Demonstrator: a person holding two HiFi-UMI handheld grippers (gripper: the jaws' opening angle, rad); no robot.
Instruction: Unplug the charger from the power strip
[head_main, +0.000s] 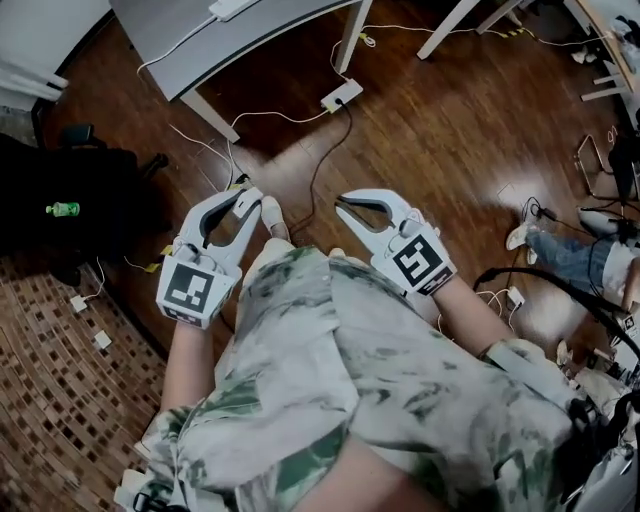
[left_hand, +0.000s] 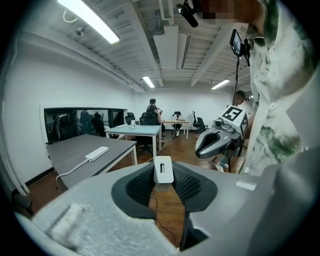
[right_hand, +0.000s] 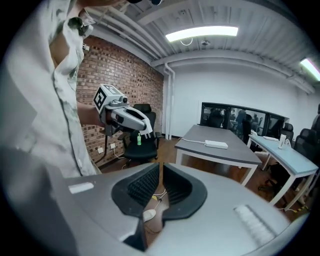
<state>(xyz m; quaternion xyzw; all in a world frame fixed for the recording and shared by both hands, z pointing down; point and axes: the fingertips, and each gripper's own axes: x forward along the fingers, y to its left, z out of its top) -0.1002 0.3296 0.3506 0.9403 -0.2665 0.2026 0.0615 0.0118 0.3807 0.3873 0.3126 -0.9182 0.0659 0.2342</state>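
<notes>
Left gripper (left_hand: 163, 173): jaws clamped at their tips on a small white charger (left_hand: 163, 168). Its face, with one dark slot, looks back at the camera, and nothing is plugged into it.
Right gripper (right_hand: 159, 168): jaws together or very nearly so, with nothing between them. Only floor shows through the slit.
Charger's place: in the air, touching no socket, well apart from either strip.
Person (head_main: 330, 380): holds the two tools side by side before the waist, pointing forward and somewhat down.
Floor (head_main: 430, 110): dark wood. A white power strip (head_main: 342, 95) lies ahead, with a black cable (head_main: 318, 165) trailing toward the person.
Surface (left_hand: 75, 146): grey, off to the left, with a second power strip (left_hand: 97, 153) lying on it. Which strip is the task's I cannot tell.
Step in hand: the unplugging looks done, and this appears to be the carry.
Next move: it calls for a free spot, lowering the charger until it rests, then parting the left jaws. The hold is at the tips only, so it wants a level, unhurried hand.
</notes>
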